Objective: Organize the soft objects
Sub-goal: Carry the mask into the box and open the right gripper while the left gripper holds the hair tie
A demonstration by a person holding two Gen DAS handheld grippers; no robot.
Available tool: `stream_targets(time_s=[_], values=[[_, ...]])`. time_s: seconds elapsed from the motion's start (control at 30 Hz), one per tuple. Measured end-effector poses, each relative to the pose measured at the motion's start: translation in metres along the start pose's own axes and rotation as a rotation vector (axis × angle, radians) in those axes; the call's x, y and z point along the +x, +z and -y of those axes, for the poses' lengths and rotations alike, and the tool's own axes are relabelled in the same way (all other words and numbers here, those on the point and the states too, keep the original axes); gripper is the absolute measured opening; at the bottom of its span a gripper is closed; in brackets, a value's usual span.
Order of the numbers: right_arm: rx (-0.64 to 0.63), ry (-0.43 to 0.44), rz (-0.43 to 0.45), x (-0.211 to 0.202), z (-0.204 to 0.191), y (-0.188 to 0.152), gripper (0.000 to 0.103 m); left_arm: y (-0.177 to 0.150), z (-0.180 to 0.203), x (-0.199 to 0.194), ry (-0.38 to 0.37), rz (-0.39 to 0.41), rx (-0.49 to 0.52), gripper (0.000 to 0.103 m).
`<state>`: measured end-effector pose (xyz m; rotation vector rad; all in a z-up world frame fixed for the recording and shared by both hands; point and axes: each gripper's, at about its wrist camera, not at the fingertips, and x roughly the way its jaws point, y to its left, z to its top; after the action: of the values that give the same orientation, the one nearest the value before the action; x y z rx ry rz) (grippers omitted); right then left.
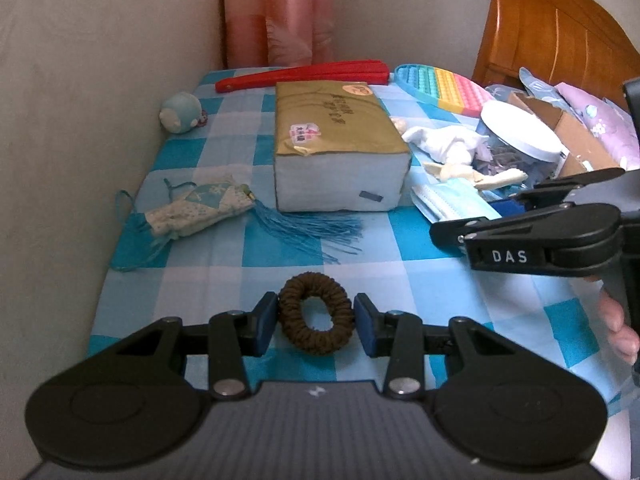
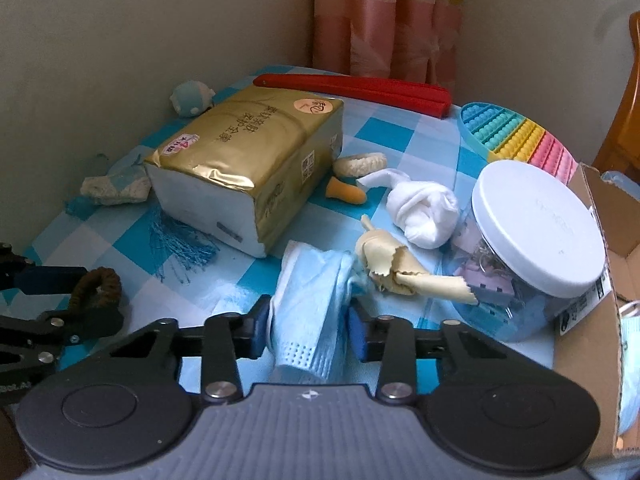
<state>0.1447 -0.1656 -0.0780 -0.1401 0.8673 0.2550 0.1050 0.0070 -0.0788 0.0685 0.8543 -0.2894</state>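
Observation:
A brown hair scrunchie [image 1: 316, 313] lies on the blue checked cloth [image 1: 420, 280] between the pads of my left gripper [image 1: 316, 320], which is open around it with small gaps on both sides. It also shows in the right wrist view [image 2: 98, 286]. My right gripper [image 2: 308, 326] is open around a blue face mask [image 2: 310, 304] that lies bunched on the cloth. It shows from the side in the left wrist view [image 1: 480, 216], over the mask [image 1: 448, 200]. A rolled white cloth [image 2: 424, 206] and a cream cloth [image 2: 392, 264] lie beyond the mask.
A gold tissue pack [image 2: 248, 160] stands mid-table. A jar with a white lid [image 2: 536, 232] and a cardboard box [image 2: 592, 320] are at the right. A red fan [image 2: 356, 88], rainbow pop toy [image 2: 520, 136], tasselled pouch [image 1: 200, 208], small blue plush [image 1: 182, 112], orange earplug [image 2: 344, 192].

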Motion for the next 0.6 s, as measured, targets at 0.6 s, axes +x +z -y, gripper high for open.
stream_targets(time_s=[0.6], values=[[-0.04, 0.052, 0.03, -0.086, 0.008, -0.034, 0.041, -0.006, 0.024, -0.041, -0.053, -0.006, 0.045, 0.04]])
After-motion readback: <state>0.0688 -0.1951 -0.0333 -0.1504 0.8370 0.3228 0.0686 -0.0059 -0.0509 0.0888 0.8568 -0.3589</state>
